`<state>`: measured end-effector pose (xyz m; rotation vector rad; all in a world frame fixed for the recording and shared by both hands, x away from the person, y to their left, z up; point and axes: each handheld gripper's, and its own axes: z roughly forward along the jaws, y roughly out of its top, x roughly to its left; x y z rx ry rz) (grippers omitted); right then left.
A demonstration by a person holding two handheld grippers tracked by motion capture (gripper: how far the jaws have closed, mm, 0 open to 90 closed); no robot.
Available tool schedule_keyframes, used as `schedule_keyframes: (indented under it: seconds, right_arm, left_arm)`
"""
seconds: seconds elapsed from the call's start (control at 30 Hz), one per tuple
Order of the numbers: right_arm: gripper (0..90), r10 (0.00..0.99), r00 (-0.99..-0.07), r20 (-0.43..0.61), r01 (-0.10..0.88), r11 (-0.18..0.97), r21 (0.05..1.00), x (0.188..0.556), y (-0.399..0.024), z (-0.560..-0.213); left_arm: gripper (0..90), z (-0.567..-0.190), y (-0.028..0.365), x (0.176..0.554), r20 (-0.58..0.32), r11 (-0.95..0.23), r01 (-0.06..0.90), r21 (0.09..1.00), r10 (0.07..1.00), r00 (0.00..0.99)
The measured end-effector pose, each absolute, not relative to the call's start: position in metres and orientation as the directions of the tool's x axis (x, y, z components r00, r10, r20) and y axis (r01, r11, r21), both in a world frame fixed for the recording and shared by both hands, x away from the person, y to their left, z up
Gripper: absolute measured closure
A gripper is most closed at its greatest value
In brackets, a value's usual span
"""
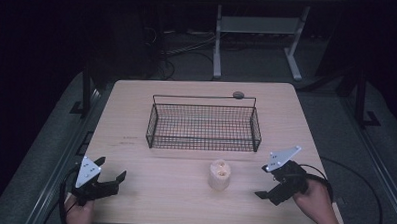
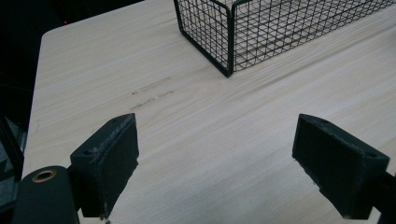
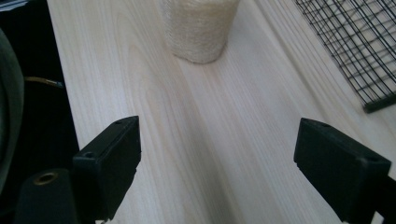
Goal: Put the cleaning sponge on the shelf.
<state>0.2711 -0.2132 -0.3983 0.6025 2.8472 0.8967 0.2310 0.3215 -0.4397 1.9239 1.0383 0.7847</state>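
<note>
A cream, rough-sided cylinder [image 1: 219, 174] with two hollows in its top stands upright on the wooden table [image 1: 136, 120], in front of a black wire basket [image 1: 204, 126]. My right gripper [image 1: 263, 182] is open to the right of the cylinder, a short way off, with nothing between its jaws. In the right gripper view the cylinder [image 3: 198, 28] stands ahead of the open right gripper [image 3: 217, 144], and a part of the basket [image 3: 355, 46] lies at the right. My left gripper [image 1: 111, 169] is open over the table's near left corner; the left gripper [image 2: 215, 140] faces bare wood with the basket's corner [image 2: 229, 42] beyond.
The basket looks empty. A small dark round thing [image 1: 238, 95] sits by the basket's far rim. Beyond the table stands a white metal frame [image 1: 259, 34] on a dark floor with cables. The table's left edge [image 2: 37, 93] is close to the left gripper.
</note>
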Motion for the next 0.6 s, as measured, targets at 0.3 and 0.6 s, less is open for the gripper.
schedule_keyframes:
  seconds: [0.3,0.6]
  right_arm:
    - [14.2,0.376,-0.926,0.043,0.333,0.756,0.563,0.274,-0.199,-0.391]
    - [14.2,0.347,-0.938,0.029,0.306,0.784,0.540,0.277,-0.185,-0.387]
  left_arm:
    - [13.7,-0.440,0.322,0.231,0.144,-0.347,0.376,0.859,0.869,0.473]
    - [13.7,-0.440,0.322,0.231,0.143,-0.347,0.378,0.859,0.870,0.472]
